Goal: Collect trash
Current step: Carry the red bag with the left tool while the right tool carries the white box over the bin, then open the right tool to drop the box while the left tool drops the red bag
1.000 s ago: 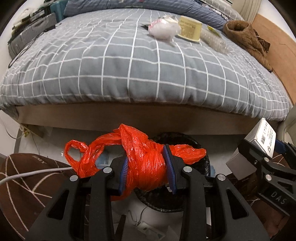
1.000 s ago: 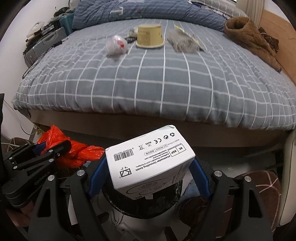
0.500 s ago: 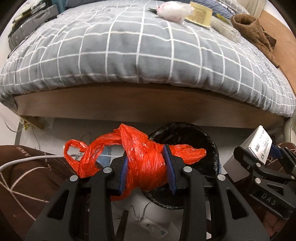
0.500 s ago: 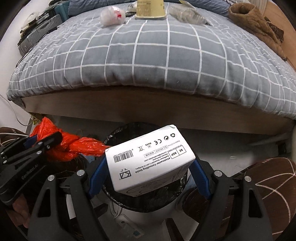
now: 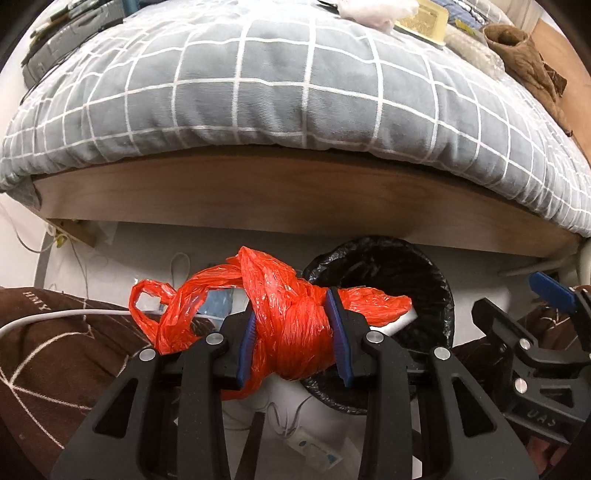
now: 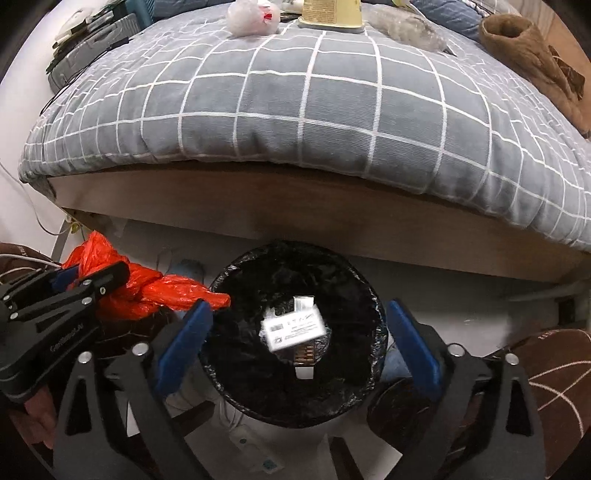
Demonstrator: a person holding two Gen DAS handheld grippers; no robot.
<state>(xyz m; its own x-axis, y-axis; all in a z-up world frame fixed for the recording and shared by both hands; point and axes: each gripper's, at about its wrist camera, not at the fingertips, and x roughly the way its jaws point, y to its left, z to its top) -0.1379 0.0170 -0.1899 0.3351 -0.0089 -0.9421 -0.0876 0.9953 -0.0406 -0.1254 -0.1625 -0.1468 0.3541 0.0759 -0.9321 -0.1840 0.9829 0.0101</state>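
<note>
My left gripper [image 5: 293, 332] is shut on a crumpled orange plastic bag [image 5: 288, 321], held just left of a black-lined trash bin [image 5: 436, 291]. In the right wrist view my right gripper [image 6: 295, 339] is open and empty, right above the bin [image 6: 236, 380]. A white box [image 6: 293, 326] is blurred inside the bin's mouth. The orange bag [image 6: 162, 291] and left gripper [image 6: 66, 291] sit at the bin's left rim. A white wad [image 6: 247, 16], a yellow cup [image 6: 330, 13] and clear plastic wrap [image 6: 406, 26] lie on the bed.
A bed with a grey checked duvet [image 6: 314, 99] and wooden frame [image 5: 295, 199] stands behind the bin. Brown slippers [image 5: 55, 362] [image 6: 554, 365] flank the bin. A brown garment [image 6: 532, 62] lies on the bed's right. White cables and a power strip [image 5: 314, 448] lie on the floor.
My right gripper opened and let go of the white box, which dropped into the bin. Both grippers moved lower and closer to the bin. The left still holds the orange bag.
</note>
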